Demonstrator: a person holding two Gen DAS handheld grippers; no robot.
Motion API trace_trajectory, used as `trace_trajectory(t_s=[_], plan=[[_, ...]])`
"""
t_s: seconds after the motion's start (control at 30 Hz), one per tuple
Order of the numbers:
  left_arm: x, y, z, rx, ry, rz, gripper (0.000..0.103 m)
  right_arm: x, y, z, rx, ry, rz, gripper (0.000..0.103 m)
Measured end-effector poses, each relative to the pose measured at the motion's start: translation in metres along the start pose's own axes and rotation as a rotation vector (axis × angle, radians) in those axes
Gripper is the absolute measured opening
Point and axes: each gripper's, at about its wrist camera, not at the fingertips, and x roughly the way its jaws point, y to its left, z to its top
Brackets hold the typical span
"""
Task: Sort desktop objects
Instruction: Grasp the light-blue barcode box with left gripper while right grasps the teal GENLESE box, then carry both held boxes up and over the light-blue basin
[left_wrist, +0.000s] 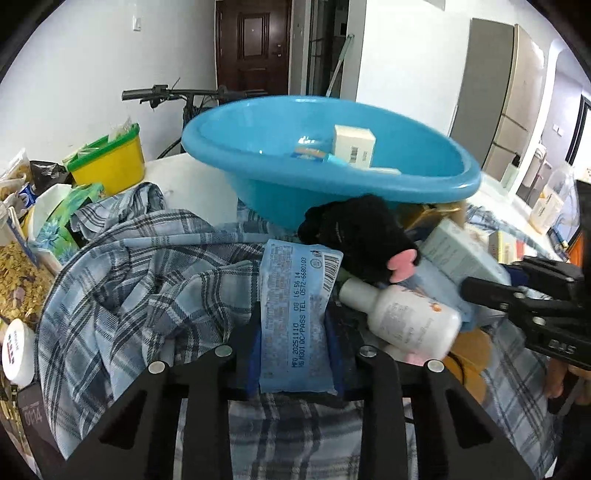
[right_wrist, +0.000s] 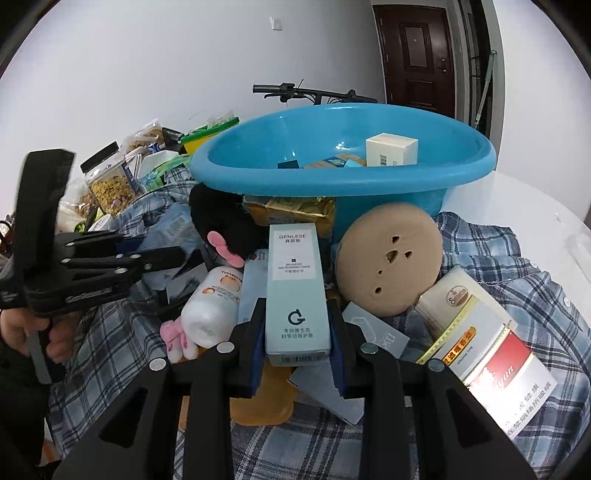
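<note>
left gripper (left_wrist: 293, 343): clamped across flat blue plastic sachet (left_wrist: 295, 317), over plaid cloth (left_wrist: 122, 295)
sachet: light, floppy, slick; grip mid-body
right gripper (right_wrist: 297, 332): clamped on pale-blue cardboard carton (right_wrist: 295, 291); stiff, light
basin (left_wrist: 436, 184): blue, behind both

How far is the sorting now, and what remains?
Done: a cream box and some small items lie in the blue basin. In hand: left gripper is shut on a blue packet; right gripper on a pale blue carton. Left: white bottle, black plush toy, round tan disc.
</note>
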Motion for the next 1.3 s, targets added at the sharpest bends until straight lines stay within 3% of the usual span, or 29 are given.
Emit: trace_trajectory(t_s=[0.3,0.73,0.97,1.3], plan=[[-0.036,-0.016,-0.006,0.005,-0.062,-0.038,0.032,-0.006,0.003,-0.003,-0.001,0.002,0.000,0.027],[-0.085,-0.041,0.006,0.020,-0.156,-0.044,0.032,-0.066,0.007,-0.009,-0.004,-0.083,0.018,0.027],[-0.097,-0.052,0.025,0.034,-0.211,0.022,0.032,-0.094,0.009,0.011,-0.037,-0.141,0.017,0.027],[-0.102,-0.058,0.075,0.008,-0.266,0.055,0.032,-0.109,0.001,0.061,-0.081,-0.200,-0.026,0.027]])
